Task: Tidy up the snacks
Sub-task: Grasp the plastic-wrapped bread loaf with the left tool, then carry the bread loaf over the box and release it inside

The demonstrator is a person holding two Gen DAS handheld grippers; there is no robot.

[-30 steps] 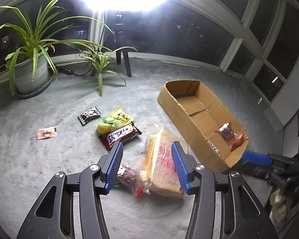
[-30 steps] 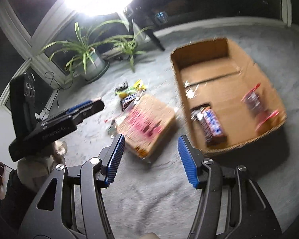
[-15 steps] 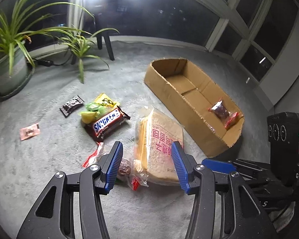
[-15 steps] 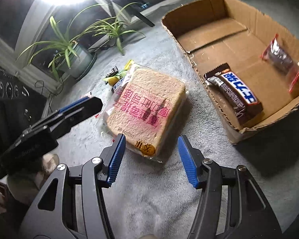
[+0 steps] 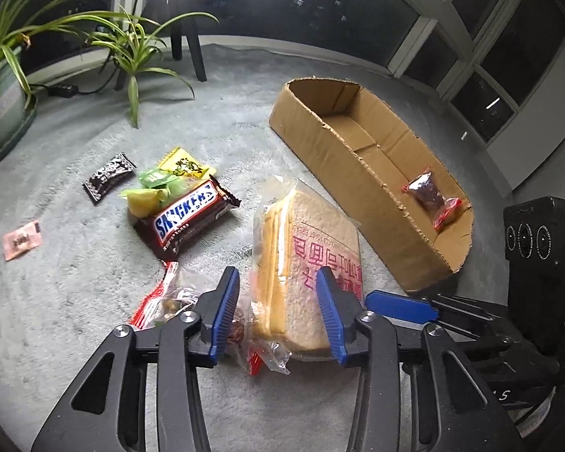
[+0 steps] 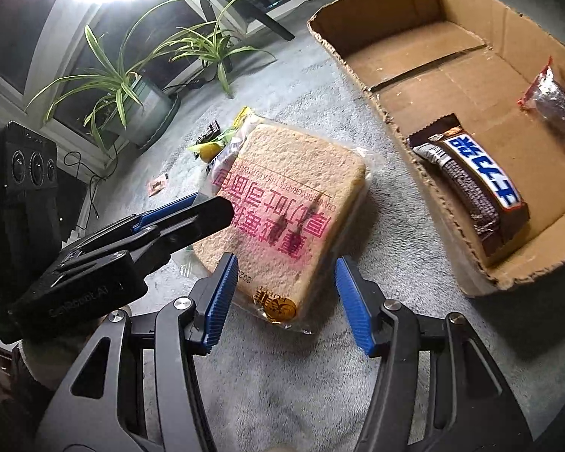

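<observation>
my left tongs (image 5: 278,312) are spread wide, blue pads on either side of the near end of the bagged bread (image 5: 312,263), which lies on the grey carpet (image 5: 75,301); i can't tell whether the pads touch the wrapper. my right tongs (image 6: 286,297) are also wide open, straddling the near corner of the same bread (image 6: 286,203) with a gap on both sides, holding nothing. from the left wrist view the cardboard box (image 5: 342,154) sits at 2 o'clock of the bread, with a small red-edged packet (image 5: 429,196) at its near end. the right wrist view shows a chocolate bar (image 6: 474,188) lying inside the box as well. at 10 o'clock of the bread lies a snickers bar (image 5: 188,218), with green and yellow candy packets (image 5: 162,184) touching its far side and a dark wrapper (image 5: 107,177) beyond. a red-trimmed packet (image 5: 158,301) lies just beside my left pad.
</observation>
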